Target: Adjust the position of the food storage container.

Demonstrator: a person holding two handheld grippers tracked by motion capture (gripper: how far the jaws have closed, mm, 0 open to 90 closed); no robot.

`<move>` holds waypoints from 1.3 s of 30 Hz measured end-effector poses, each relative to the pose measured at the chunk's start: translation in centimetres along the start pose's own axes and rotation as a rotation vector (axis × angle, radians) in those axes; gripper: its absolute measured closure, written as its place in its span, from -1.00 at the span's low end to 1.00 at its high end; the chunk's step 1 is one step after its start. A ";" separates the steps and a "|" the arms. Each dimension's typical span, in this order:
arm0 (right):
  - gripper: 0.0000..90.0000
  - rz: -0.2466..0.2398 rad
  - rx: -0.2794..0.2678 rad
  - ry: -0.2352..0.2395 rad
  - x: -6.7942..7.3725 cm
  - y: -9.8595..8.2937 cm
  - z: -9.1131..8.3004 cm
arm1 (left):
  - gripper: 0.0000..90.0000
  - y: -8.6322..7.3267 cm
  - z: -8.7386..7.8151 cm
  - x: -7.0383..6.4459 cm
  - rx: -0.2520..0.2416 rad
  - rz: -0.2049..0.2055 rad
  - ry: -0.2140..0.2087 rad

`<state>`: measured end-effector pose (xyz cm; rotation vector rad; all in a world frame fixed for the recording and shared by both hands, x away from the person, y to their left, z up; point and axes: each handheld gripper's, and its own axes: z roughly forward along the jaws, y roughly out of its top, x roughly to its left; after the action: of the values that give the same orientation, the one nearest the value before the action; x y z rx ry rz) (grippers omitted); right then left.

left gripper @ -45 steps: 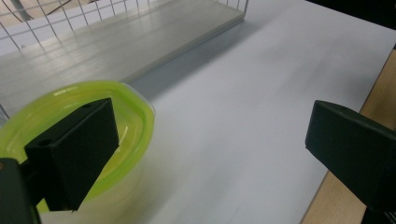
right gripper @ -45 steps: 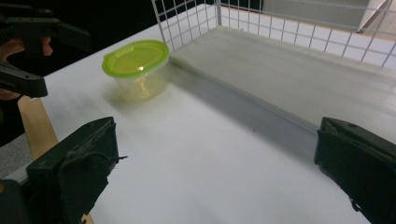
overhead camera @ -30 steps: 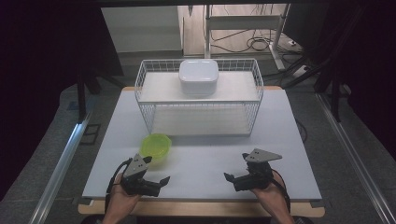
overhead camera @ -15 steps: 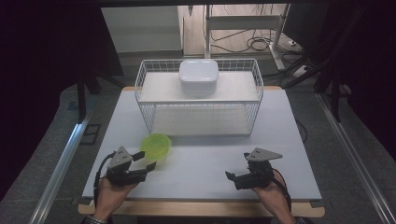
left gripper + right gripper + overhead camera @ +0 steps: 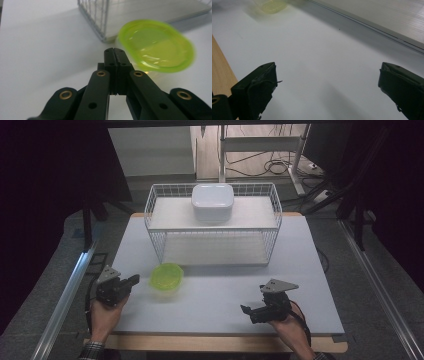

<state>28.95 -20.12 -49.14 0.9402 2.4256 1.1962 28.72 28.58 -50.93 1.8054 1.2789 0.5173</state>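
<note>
The main risk lay with the bowl (image 5: pixel 167 277), a light, thin, translucent lime-green plastic dish that sat on the smooth white table (image 5: pixel 220 305) just in front of the rack's (image 5: pixel 212 227) left front corner. The left gripper (image 5: pixel 114 52) was just left of the bowl with its jaws pressed together and holding nothing. Pushed forward like that, it would likely nudge the bowl so that it slid or tipped on the slick top, or jammed against the rack's wire. The rack was a white wire frame with flat shelf boards, and a rounded, matte white box (image 5: pixel 213 202) sat on its upper shelf. The right gripper (image 5: pixel 327 82), well off to the front right of the rack, had its jaws spread wide and empty.
</note>
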 end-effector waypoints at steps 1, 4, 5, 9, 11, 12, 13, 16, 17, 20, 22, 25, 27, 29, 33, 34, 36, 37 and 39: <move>-0.95 -0.001 0.001 0.000 0.0 0.0 0.0 | 1.00 0.0 0.6 0.2 0.013 0.003 -0.006; -0.94 -0.008 0.009 0.001 0.1 0.0 0.2 | 1.00 0.3 1.9 0.2 0.044 0.025 0.000; -0.94 -0.009 0.012 0.002 0.1 0.0 0.3 | 1.00 0.4 2.4 0.2 0.060 0.037 0.001; -0.94 -0.016 0.019 0.001 0.2 0.0 0.4 | 1.00 0.6 4.1 0.4 0.102 0.062 -0.001; -0.94 -0.017 0.021 0.001 0.2 0.0 0.5 | 1.00 0.5 4.8 0.6 0.115 0.064 -0.016; -0.94 -0.019 0.023 0.001 0.2 0.0 0.5 | 1.00 0.5 5.1 0.7 0.117 0.060 -0.031; -0.94 -0.020 0.024 0.002 0.2 0.0 0.5 | 1.00 0.5 5.3 0.9 0.118 0.055 -0.048; -0.94 -0.022 0.026 0.003 0.3 0.0 0.6 | 1.00 0.5 5.8 1.1 0.113 0.045 -0.090; -0.94 -0.023 0.026 0.002 0.3 0.0 0.6 | 1.00 0.5 5.9 1.1 0.112 0.045 -0.099; -0.94 -0.025 0.029 0.004 0.3 -0.1 0.7 | 1.00 0.6 6.2 0.8 0.115 0.049 -0.122; -0.94 -0.025 0.033 0.006 0.4 -0.1 0.7 | 1.00 0.6 6.4 0.4 0.118 0.049 -0.141; -0.94 -0.030 0.036 0.008 0.4 -0.1 0.9 | 0.99 0.6 6.6 -0.1 0.125 0.063 -0.149; -0.94 -0.033 0.040 0.010 0.5 -0.1 0.9 | 0.99 0.7 6.9 -0.5 0.127 0.065 -0.158; -0.94 -0.034 0.042 0.011 0.5 -0.1 1.0 | 0.99 0.7 7.1 -1.0 0.139 0.088 -0.166; -0.94 -0.035 0.047 0.015 0.6 -0.1 1.1 | 0.99 0.8 7.5 -1.9 0.152 0.110 -0.181; -0.93 -0.036 0.049 0.015 0.6 -0.1 1.1 | 0.99 0.9 7.6 -2.1 0.157 0.117 -0.183; -0.94 -0.040 0.051 0.017 0.7 -0.1 1.2 | 0.99 0.9 7.7 -2.4 0.162 0.123 -0.192; -0.94 -0.040 0.052 0.018 0.7 -0.1 1.2 | 0.99 0.9 7.7 -2.5 0.162 0.126 -0.194; -0.94 -0.040 0.054 0.019 0.7 -0.2 1.3 | 0.99 0.9 7.7 -2.7 0.165 0.127 -0.205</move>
<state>29.00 -18.96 -50.02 0.8945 2.4911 1.1365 33.72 22.95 -54.14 2.0298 1.0978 0.2927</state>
